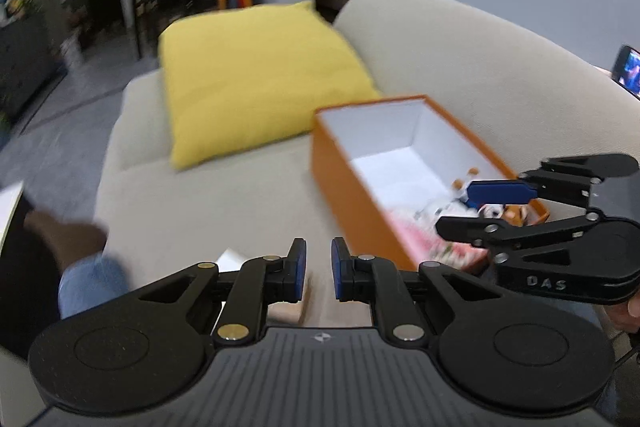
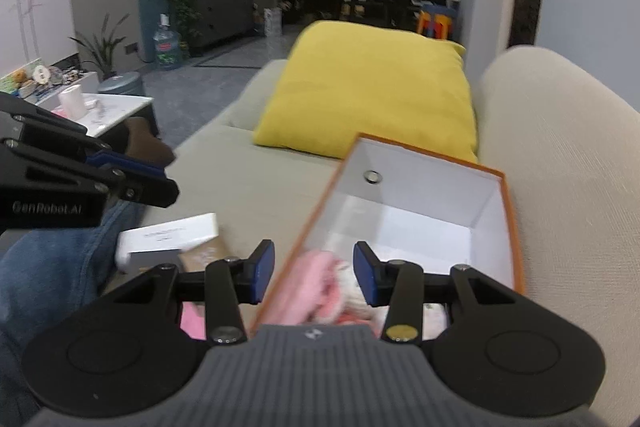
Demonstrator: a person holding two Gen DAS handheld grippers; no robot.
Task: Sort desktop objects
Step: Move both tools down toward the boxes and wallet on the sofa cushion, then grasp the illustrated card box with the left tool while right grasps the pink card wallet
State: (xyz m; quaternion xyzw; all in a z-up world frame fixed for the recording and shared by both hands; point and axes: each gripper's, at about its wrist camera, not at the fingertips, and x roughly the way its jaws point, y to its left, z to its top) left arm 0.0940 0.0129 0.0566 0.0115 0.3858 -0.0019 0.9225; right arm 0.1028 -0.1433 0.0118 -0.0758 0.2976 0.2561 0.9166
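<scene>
Orange box (image 2: 492, 211) sits on the sofa (image 1: 208, 203) seat by the backrest, pink soft item (image 2: 308, 287) etc. already inside, prob. the sorting bin. Left hand-held gripper (image 1: 319, 269) narrow, empty; right hand-held gripper (image 2: 314, 273) wide, straddling box's near wall, nothing gripped. White carton (image 2: 168, 237) lies outside near front edge, unsorted.

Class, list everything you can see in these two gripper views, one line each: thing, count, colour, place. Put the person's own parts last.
Sofa: one, beige, under everything.
Cushion: one, yellow, on the sofa beyond the box.
Box: one, orange outside, white inside, open, on the sofa seat.
Soft item: one, pink, at the box's near end; blurred.
Small toys: count unclear, mixed colours, inside the box.
Flat carton: one, white, on the seat left of the box.
Phone: one, screen lit, at the right edge.
Leg in jeans: blue, lower left.
Left gripper: black, blue fingers, shut, empty.
Right gripper: black, blue fingers, open over the box's near end.
</scene>
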